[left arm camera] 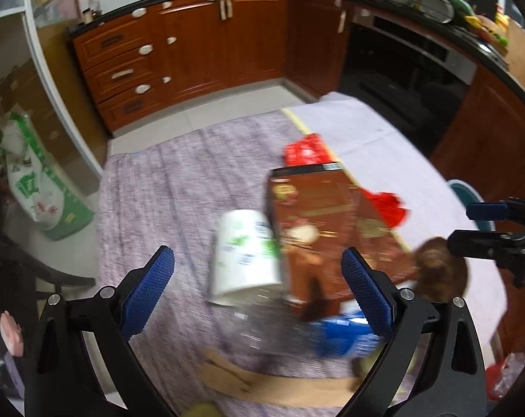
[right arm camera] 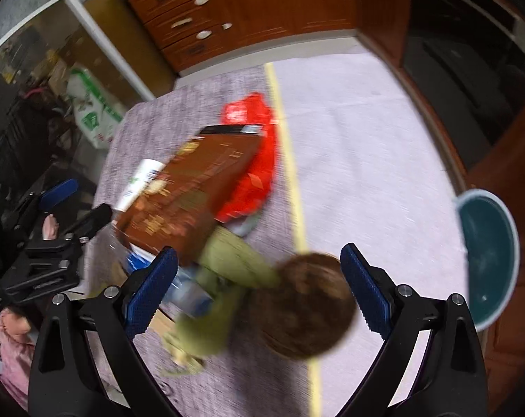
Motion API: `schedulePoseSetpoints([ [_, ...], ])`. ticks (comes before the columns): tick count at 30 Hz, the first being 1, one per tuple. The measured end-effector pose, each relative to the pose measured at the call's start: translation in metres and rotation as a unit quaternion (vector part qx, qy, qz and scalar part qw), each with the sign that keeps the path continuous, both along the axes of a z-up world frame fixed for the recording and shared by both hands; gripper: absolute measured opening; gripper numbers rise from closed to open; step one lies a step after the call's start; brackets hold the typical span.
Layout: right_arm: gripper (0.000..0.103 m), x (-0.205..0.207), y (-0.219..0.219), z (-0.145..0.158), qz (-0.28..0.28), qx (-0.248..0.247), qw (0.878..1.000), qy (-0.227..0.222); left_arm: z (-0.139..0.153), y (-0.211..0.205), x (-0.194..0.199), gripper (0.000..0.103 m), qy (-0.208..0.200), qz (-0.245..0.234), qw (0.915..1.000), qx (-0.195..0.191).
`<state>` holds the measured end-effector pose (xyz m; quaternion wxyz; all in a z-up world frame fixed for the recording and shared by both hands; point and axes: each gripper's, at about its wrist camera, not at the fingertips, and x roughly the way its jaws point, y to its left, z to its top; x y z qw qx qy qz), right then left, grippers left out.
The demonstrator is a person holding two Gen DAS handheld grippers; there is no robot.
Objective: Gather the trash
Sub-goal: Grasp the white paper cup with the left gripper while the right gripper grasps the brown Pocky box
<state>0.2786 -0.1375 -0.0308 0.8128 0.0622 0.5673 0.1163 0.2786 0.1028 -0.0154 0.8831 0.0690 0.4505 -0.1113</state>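
Observation:
A heap of trash lies on the cloth-covered table (left arm camera: 165, 187). In the left wrist view I see a white paper cup (left arm camera: 245, 253) on its side, a brown carton (left arm camera: 328, 219), red plastic wrappers (left arm camera: 305, 151), a clear plastic bottle with a blue label (left arm camera: 335, 337) and a brown round thing (left arm camera: 439, 267). My left gripper (left arm camera: 259, 285) is open above the cup and bottle. In the right wrist view my right gripper (right arm camera: 259, 288) is open above the brown round thing (right arm camera: 304, 309), beside an olive-green wrapper (right arm camera: 227, 260) and the carton (right arm camera: 193, 194).
A teal bin (right arm camera: 488, 260) stands at the table's right edge. Brown kitchen cabinets (left arm camera: 199, 45) run along the far wall, with a dark oven recess (left arm camera: 401, 80) at the right. A green and white sack (left arm camera: 36, 180) stands on the floor to the left.

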Motion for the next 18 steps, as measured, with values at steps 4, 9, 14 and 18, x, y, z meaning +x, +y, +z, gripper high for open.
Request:
schedulePoseSetpoints([
  [4,0.090,0.022,0.025,-0.014,0.017,0.020,0.999,0.029,-0.016,0.016,0.015,0.097,0.022,0.005,0.9997,-0.001],
  [9,0.080,0.041,0.036,-0.031,0.018,0.043,0.997,0.064,-0.032,0.021,0.028,0.097,0.032,-0.001,0.9993,-0.018],
  [14,0.077,0.053,0.042,-0.042,0.021,0.056,0.995,0.086,-0.038,0.018,0.032,0.097,0.031,-0.012,0.9993,-0.019],
  [18,0.070,0.062,0.044,-0.051,0.022,0.068,0.992,0.099,-0.047,0.021,0.034,0.097,0.038,-0.014,0.9992,-0.004],
])
